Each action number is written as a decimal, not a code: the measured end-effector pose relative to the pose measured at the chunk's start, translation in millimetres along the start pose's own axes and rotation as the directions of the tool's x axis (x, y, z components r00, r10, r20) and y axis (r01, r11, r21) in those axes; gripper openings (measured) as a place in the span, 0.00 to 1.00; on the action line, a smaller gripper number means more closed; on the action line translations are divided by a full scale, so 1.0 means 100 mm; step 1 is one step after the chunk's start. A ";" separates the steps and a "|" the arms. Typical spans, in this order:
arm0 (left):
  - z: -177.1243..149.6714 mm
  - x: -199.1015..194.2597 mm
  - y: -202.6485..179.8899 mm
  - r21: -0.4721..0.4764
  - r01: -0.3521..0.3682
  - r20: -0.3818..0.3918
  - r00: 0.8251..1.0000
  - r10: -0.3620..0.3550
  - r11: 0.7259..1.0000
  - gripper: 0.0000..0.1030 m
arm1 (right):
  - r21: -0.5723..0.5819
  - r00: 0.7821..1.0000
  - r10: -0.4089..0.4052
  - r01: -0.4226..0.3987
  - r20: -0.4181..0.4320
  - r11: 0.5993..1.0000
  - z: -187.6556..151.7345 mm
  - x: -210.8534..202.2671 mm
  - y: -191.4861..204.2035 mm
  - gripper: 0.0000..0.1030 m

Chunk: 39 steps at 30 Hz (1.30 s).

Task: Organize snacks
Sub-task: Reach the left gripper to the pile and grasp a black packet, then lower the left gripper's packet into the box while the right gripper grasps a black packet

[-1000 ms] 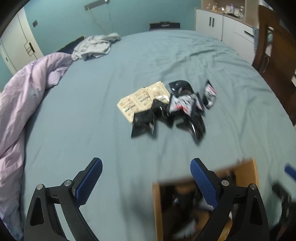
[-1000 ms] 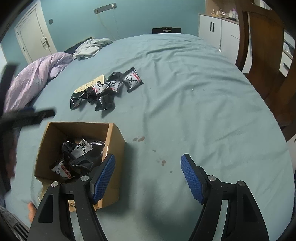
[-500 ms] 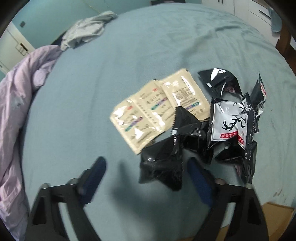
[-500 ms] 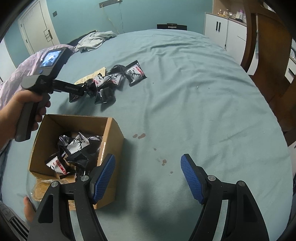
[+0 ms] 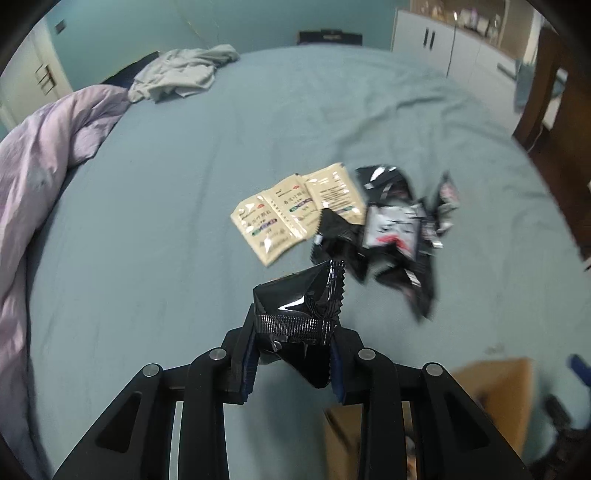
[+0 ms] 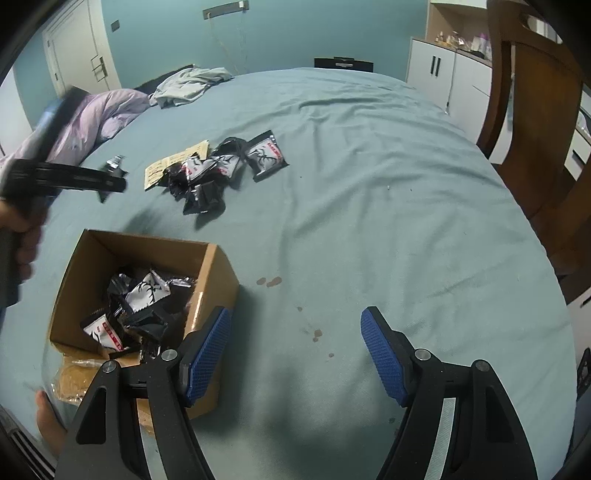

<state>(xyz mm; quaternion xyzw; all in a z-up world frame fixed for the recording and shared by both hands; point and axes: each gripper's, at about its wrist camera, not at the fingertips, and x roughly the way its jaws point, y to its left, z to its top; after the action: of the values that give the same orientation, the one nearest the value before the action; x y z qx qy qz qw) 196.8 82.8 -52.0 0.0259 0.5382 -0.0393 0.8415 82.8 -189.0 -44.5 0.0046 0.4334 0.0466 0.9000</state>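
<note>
Wide teal bedsheet (image 6: 369, 206), wrinkled, marked by a few small reddish-brown stains (image 6: 269, 281). Along its left edge, a rumpled lilac duvet (image 5: 40, 166); beyond that, near the far end, a crumpled pale grey garment (image 5: 184, 74). Behind, a teal wall (image 6: 288, 33) with a white panelled door (image 6: 77, 55) at left. At right, a white cabinet with black handles (image 6: 447, 77), small bottles on top, and a dark brown wooden chair (image 6: 532, 110) beside the bed.

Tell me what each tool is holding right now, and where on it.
Left tool grips a black snack packet by its lower end. Right tool is open, holding nothing.
</note>
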 end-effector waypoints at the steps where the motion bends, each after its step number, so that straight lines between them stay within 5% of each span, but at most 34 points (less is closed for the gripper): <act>1: -0.08 -0.14 0.00 -0.020 0.022 0.003 1.000 -0.022 1.000 0.29 | -0.008 1.000 0.002 -0.002 0.001 1.000 0.00 -0.01 0.01 0.70; 8: -0.60 -0.95 -0.26 0.011 0.142 0.046 0.989 -0.142 0.990 0.30 | -0.019 0.999 0.034 -0.034 0.009 0.999 -0.02 -0.09 0.05 0.70; 11: -0.85 -1.21 -0.33 -0.008 0.234 0.093 0.968 -0.232 0.972 0.30 | 0.021 0.996 0.088 -0.089 0.008 0.996 -0.03 -0.15 -0.02 0.70; 13: -0.96 -1.22 -0.33 -0.030 0.282 0.130 0.952 -0.276 0.959 0.30 | 0.057 0.993 0.120 -0.121 0.007 0.991 -0.01 -0.19 -0.07 0.70; 16: -1.05 -1.10 -0.29 -0.038 0.240 0.116 0.965 -0.234 0.970 0.30 | 0.094 0.988 0.152 -0.151 0.001 0.984 0.04 -0.25 -0.15 0.70; 22: -1.05 -0.92 -0.22 -0.076 0.275 0.094 0.959 -0.268 0.958 0.30 | 0.020 0.988 0.150 -0.150 -0.028 0.988 0.44 -0.22 0.00 0.70; 26: -1.04 -0.83 -0.29 -0.059 0.266 0.070 0.962 -0.262 0.962 0.30 | -0.004 0.978 0.181 -0.182 -0.106 0.983 0.87 0.10 0.21 0.70; 31: -1.00 -0.81 -0.31 -0.047 0.287 0.069 0.956 -0.284 0.957 0.31 | -0.119 0.963 0.124 -0.156 -0.238 0.981 1.32 0.80 0.59 0.70; 39: -0.99 -0.69 -0.24 -0.092 0.322 0.050 0.947 -0.318 0.942 0.31 | -0.135 0.914 0.084 -0.148 -0.396 0.980 1.60 1.79 0.96 0.70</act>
<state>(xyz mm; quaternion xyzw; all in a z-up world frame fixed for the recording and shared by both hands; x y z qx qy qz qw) 76.4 70.1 -31.0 -0.1044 0.5223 -0.1491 0.8331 311.1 -72.2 -79.5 -0.0522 0.5969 0.1350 0.7892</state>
